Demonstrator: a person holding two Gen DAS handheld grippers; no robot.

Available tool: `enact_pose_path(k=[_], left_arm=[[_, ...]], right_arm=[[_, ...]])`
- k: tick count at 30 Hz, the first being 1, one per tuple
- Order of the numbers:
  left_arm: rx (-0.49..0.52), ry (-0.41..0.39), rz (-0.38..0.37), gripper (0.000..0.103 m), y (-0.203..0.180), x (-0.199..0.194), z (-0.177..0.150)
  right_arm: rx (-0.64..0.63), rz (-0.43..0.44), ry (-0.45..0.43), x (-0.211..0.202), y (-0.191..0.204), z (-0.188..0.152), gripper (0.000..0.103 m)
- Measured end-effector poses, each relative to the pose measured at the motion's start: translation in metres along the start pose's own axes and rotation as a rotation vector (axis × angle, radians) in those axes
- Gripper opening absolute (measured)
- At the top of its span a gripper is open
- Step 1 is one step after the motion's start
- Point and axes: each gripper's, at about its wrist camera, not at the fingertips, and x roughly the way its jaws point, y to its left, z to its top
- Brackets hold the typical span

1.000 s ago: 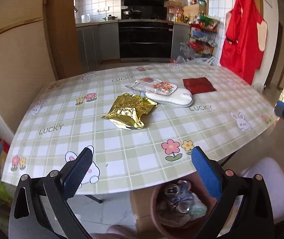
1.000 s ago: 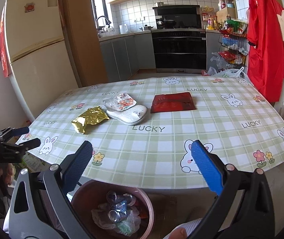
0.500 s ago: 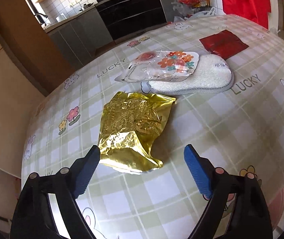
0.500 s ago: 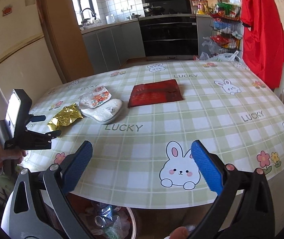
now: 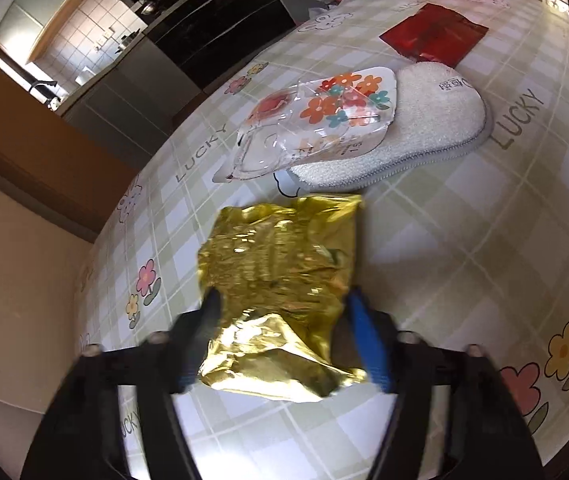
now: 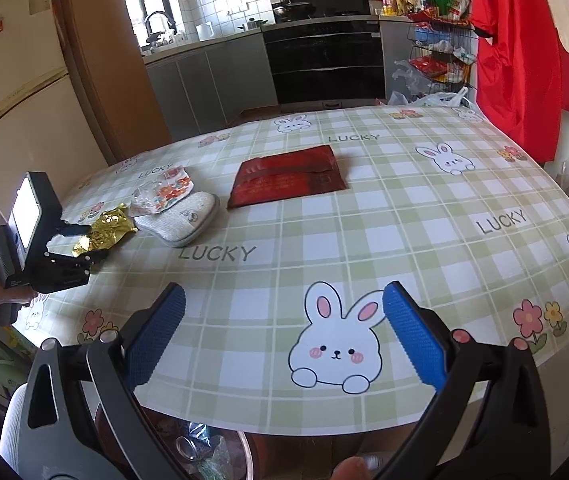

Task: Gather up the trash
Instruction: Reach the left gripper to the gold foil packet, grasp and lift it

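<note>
Now the left gripper (image 5: 280, 320), half a second ago short of the gold foil wrapper (image 5: 280, 292), has its jaws apart astride it at the worktop's (image 6: 364, 240) nine o'clock edge, ready to pinch, while the right gripper (image 6: 284, 336) hovers, jaws apart, empty.

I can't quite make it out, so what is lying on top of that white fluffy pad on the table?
A clear plastic wrapper with printed flowers lies across the left part of the white pad, overhanging onto the tablecloth. The pad's surface beneath the wrapper is hidden.
</note>
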Motion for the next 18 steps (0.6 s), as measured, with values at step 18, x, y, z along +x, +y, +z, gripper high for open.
enact_pose_path(k=[18], left_arm=[[-0.824,-0.341,-0.393,0.037,0.096,-0.092,-0.099]], right_arm=[[-0.406,0.158,0.038,0.080,0.103,0.062,0.097]])
